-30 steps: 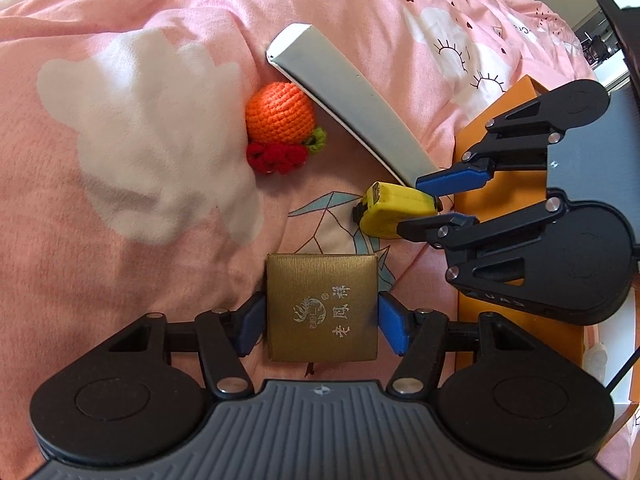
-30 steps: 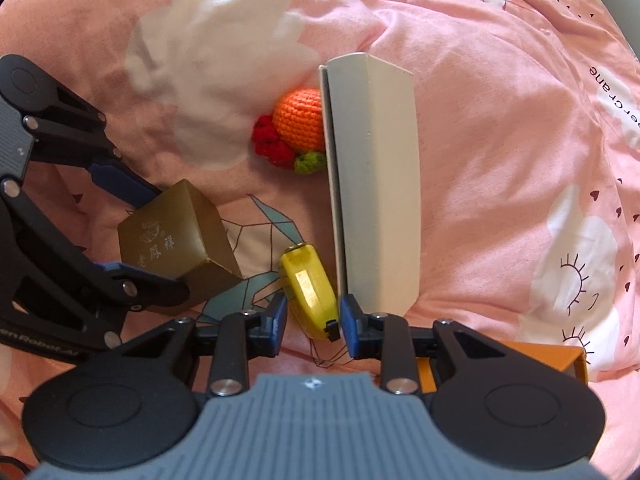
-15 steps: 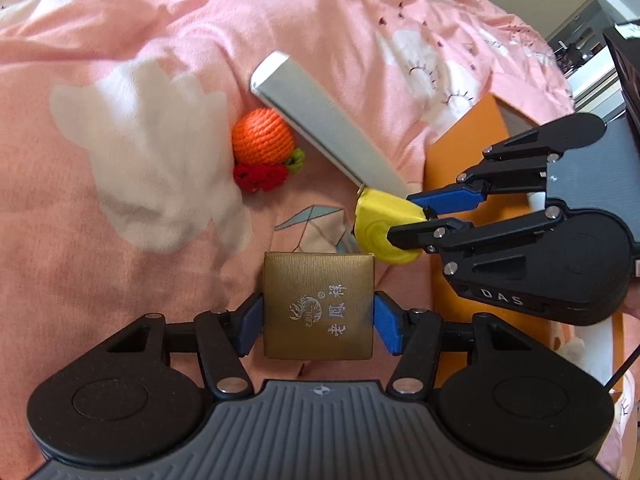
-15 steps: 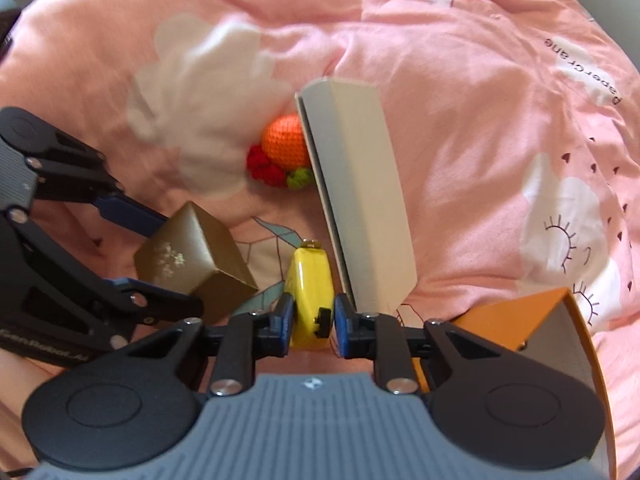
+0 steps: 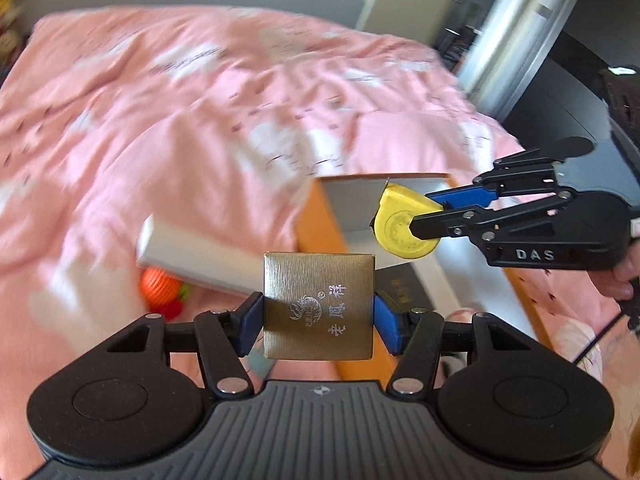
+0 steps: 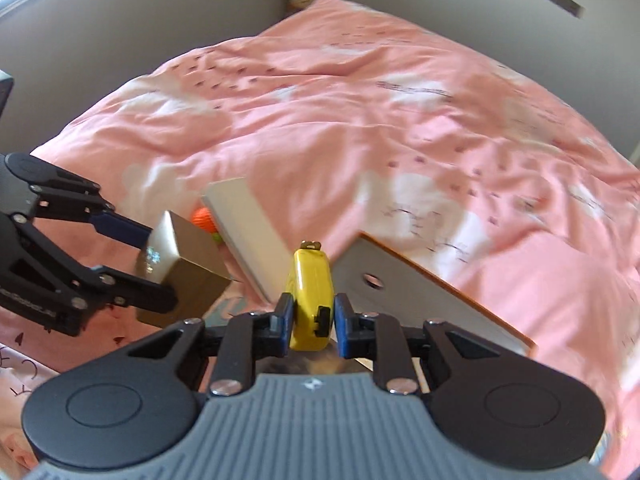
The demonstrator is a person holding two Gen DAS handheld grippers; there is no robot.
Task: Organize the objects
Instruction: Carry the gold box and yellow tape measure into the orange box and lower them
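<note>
My left gripper (image 5: 319, 322) is shut on a gold box (image 5: 319, 306) with silver lettering, held up off the pink bedcover. My right gripper (image 6: 310, 318) is shut on a yellow tape measure (image 6: 311, 300); in the left wrist view that tape measure (image 5: 402, 226) hangs over the open orange box (image 5: 320, 236). In the right wrist view the gold box (image 6: 180, 270) sits in the left gripper (image 6: 154, 262) at the left. A long white box (image 5: 192, 256) and an orange crocheted toy (image 5: 158, 286) lie on the bed beyond.
A dark box (image 5: 404, 290) lies inside the orange box, whose white inner wall (image 6: 420, 292) shows in the right wrist view. The pink bedcover (image 6: 360, 120) fills the background. A door and dark furniture (image 5: 560, 92) stand at the right. A hand (image 5: 620, 272) grips the right tool.
Both grippers have lifted their loads off the bed and swung toward the orange box. The right jaws closed onto the tape measure early on. The toy and white box stayed put.
</note>
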